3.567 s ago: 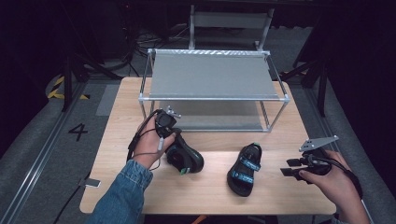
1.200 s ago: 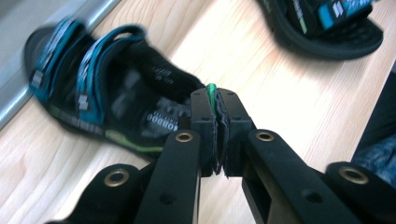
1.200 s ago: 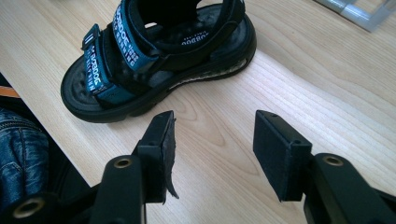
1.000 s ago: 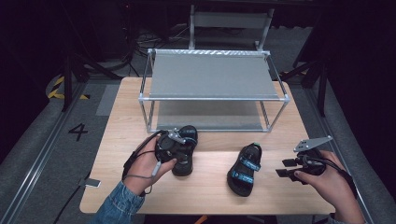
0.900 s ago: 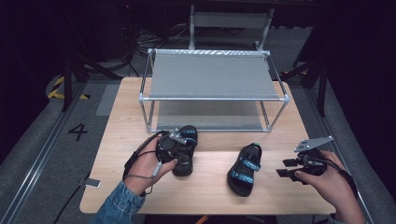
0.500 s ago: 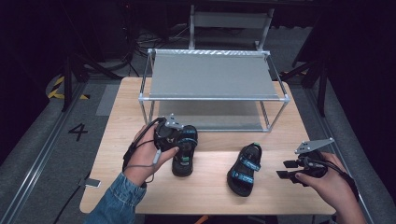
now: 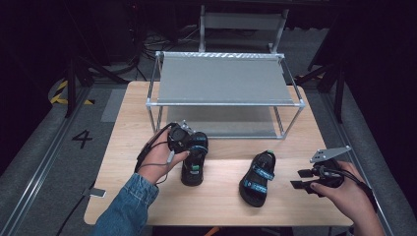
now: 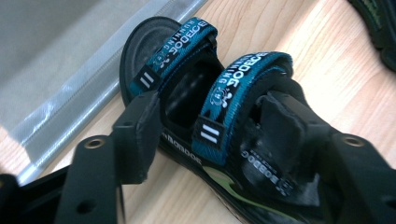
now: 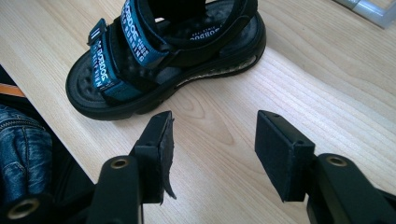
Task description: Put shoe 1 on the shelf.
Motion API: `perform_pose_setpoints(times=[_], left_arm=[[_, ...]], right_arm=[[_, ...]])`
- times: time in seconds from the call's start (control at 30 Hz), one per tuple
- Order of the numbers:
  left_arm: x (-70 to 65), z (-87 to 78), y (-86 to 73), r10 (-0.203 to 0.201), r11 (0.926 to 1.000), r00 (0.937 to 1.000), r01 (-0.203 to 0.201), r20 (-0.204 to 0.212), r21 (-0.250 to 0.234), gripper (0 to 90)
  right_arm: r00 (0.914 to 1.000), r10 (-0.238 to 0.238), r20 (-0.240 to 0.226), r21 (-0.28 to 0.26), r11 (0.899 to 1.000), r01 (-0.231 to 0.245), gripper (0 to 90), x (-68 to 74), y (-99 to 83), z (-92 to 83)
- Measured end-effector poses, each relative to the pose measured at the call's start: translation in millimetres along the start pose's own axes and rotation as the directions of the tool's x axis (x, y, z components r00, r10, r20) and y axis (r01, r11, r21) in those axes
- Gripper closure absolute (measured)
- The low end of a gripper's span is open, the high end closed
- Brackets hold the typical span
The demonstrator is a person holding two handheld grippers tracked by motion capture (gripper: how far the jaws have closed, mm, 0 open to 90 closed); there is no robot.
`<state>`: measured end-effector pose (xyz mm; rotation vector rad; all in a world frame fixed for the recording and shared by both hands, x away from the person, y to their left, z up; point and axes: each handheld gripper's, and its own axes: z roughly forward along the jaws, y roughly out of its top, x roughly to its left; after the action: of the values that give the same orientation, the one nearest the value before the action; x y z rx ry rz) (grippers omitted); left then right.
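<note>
We see a wooden table [image 7: 147, 108] with a metal two-tier rack [image 7: 223, 78] standing at its far half, grey shelves one above the other. In front of the rack lie two black sandals with blue straps. The left sandal [image 7: 194, 160] rests flat on the wood just before the rack's lower shelf, toe toward it. The right sandal [image 7: 257, 178] lies apart from it, nearer the table's front edge, angled slightly.

Our left gripper [image 7: 183, 140] sits over the left sandal; in the left gripper view its jaws have just been opening and stand wide, one outside the sandal's [image 8: 205, 116] side, the other down in the footbed behind the blue strap, with neither pad pressing. Our right gripper [image 7: 307, 178] hangs just above the table beside the right sandal, jaws apart with bare wood between them; in the right gripper view that sandal [image 9: 163, 56] lies just ahead of the fingertips, untouched.
</note>
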<state>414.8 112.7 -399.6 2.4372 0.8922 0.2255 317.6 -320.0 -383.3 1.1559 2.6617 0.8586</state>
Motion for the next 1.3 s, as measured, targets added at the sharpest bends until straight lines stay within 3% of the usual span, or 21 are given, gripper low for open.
perform_pose_setpoints(times=[0.1, 0.17, 0.23, 0.3, 0.43, 0.6, 1.07, 1.3], left_arm=[[-1.4, 2.4, 2.0, 0.004, 1.0, 0.9999, -0.004, 0.01, 0.004, 49.9], [-3.5, 3.3, 3.1, 0.008, 1.0, 0.9999, -0.008, 0.011, 0.0, 60.0], [-6.5, 1.6, 5.2, 0.03, 0.999, 0.9994, -0.029, -0.018, 0.033, 66.6], [-9.4, 1.4, 6.0, 0.041, 0.9988, 0.9988, -0.04, -0.027, 0.026, 69.9], [-10.9, -2.6, 6.9, 0.035, 0.9989, 0.9989, -0.034, -0.03, 0.032, 70.9], [-13.5, -13.7, 8.3, 0.03, 0.9995, 0.9995, -0.03, 0.004, 0.0, 71.2], [-42.3, -68.5, 34.1, 0.118, 0.9924, 0.9923, -0.117, 0.036, -0.038, 71.1], [-50.9, -93.3, 48.9, 0.133, 0.9895, 0.99, -0.13, 0.047, -0.064, 71.2]], right_arm=[[1.0, 0.0, -0.001, -0.004, 1.0, 0.0, 47.9, 0.3, 0.4, -0.5], [1.0, 0.002, -0.004, 0.001, 1.0, -0.002, 47.9, 0.4, 0.7, -0.5], [1.0, -0.001, -0.005, 0.002, 1.0, 0.001, 47.9, 0.4, 0.6, 0.0], [1.0, -0.002, -0.004, 0.002, 1.0, 0.002, 47.7, 0.5, 0.7, -0.3], [1.0, -0.002, -0.003, -0.006, 1.0, 0.002, 47.7, 0.6, 0.6, -1.0], [1.0, 0.006, 0.001, -0.009, 1.0, -0.006, 47.7, -0.5, -0.3, -2.4], [1.0, 0.006, -0.004, -0.005, 1.0, -0.006, 47.8, -2.2, -0.8, -2.6], [1.0, 0.002, 0.0, -0.014, 1.0, -0.002, 47.8, -2.3, -1.0, -2.7]])
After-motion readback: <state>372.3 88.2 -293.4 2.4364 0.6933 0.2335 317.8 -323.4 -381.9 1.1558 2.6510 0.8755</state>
